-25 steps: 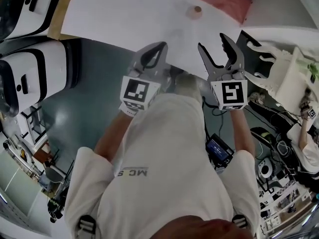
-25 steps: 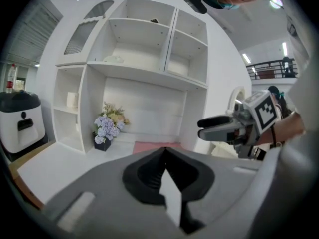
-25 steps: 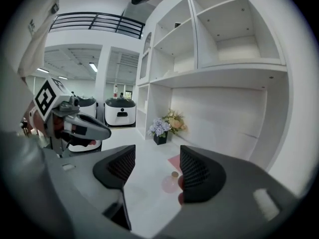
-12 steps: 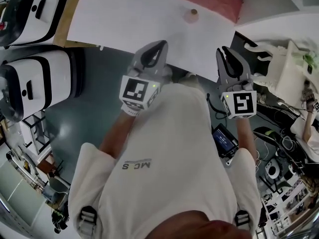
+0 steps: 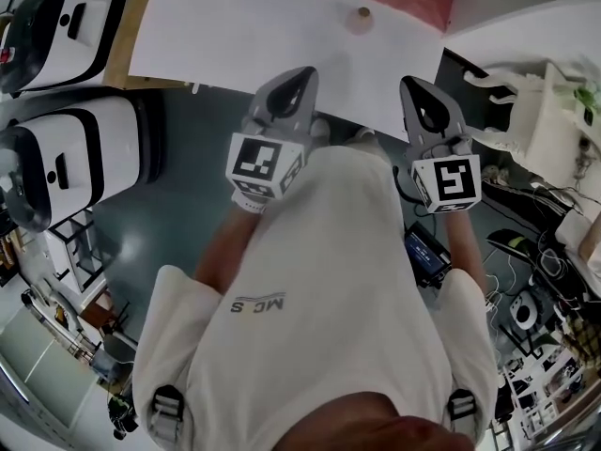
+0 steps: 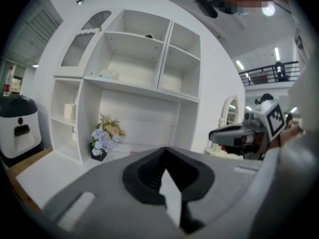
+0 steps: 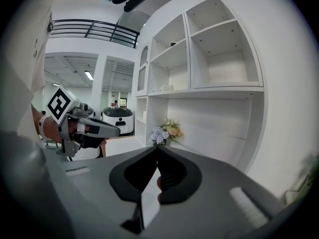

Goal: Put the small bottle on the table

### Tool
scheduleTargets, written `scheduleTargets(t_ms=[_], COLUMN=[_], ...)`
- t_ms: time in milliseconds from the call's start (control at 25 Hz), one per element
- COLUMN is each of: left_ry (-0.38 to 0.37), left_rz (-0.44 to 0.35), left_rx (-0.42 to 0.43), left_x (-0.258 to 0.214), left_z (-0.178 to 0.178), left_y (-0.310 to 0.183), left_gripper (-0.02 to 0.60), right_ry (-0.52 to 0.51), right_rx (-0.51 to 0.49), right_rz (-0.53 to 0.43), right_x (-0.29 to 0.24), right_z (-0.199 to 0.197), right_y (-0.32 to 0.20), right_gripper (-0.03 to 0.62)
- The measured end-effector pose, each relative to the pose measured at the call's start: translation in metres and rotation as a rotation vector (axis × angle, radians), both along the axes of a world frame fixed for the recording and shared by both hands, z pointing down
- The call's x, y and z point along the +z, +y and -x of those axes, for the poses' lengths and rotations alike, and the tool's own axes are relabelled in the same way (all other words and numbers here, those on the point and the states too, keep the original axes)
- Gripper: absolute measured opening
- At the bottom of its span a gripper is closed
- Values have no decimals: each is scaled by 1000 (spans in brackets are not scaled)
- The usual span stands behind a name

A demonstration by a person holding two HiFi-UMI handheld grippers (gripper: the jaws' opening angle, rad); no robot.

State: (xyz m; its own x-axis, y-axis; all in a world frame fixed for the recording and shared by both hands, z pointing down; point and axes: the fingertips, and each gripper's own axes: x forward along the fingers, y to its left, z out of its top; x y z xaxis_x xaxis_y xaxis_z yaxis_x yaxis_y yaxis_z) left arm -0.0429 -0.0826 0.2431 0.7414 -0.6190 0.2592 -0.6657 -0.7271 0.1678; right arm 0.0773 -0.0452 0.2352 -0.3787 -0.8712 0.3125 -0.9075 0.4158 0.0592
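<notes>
Grey right gripper (image 5: 414, 87) jaws, spread a second ago, now press together, empty; left gripper (image 5: 302, 73) jaws stay together.

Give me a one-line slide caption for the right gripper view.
Right gripper, jaws shut and empty, pointed at a white shelf unit with a small bouquet of flowers.

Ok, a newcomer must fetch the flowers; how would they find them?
Find the white shelf unit. In its wide bottom recess, at the left corner, stands the flower bunch. Unlike the pale shelf items, it shows lilac and peach blooms.
</notes>
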Motion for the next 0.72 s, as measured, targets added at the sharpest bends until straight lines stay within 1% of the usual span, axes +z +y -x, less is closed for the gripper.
scheduleTargets(t_ms=[160, 280, 360, 440, 560, 640, 720], left_ry=[-7, -14, -13, -10, -8, -11, -15], left_rz=[0, -16, -26, -28, -28, -30, -30], left_rx=[13, 22, 23, 25, 24, 17, 10], left_x=[1, -1, -5, -7, -6, -5, -5], left_z=[2, 5, 5, 7, 9, 11, 12], left_y=[5, 7, 9, 14, 18, 20, 25], left_gripper=[0, 0, 0, 0, 0, 0, 0], right_ry=[-22, -12, -3, -5, 25, 2, -62], right_rx=[-2, -20, -7, 3, 0, -24, -54], right_rz=[19, 34, 47, 38, -4, -5, 20], right_x=[4, 6, 0, -7, -10, -4, 7], right_z=[0, 3, -1, -4, -2, 5, 11], right_y=[2, 4, 6, 10, 12, 11, 11], right_gripper=[0, 0, 0, 0, 0, 0, 0])
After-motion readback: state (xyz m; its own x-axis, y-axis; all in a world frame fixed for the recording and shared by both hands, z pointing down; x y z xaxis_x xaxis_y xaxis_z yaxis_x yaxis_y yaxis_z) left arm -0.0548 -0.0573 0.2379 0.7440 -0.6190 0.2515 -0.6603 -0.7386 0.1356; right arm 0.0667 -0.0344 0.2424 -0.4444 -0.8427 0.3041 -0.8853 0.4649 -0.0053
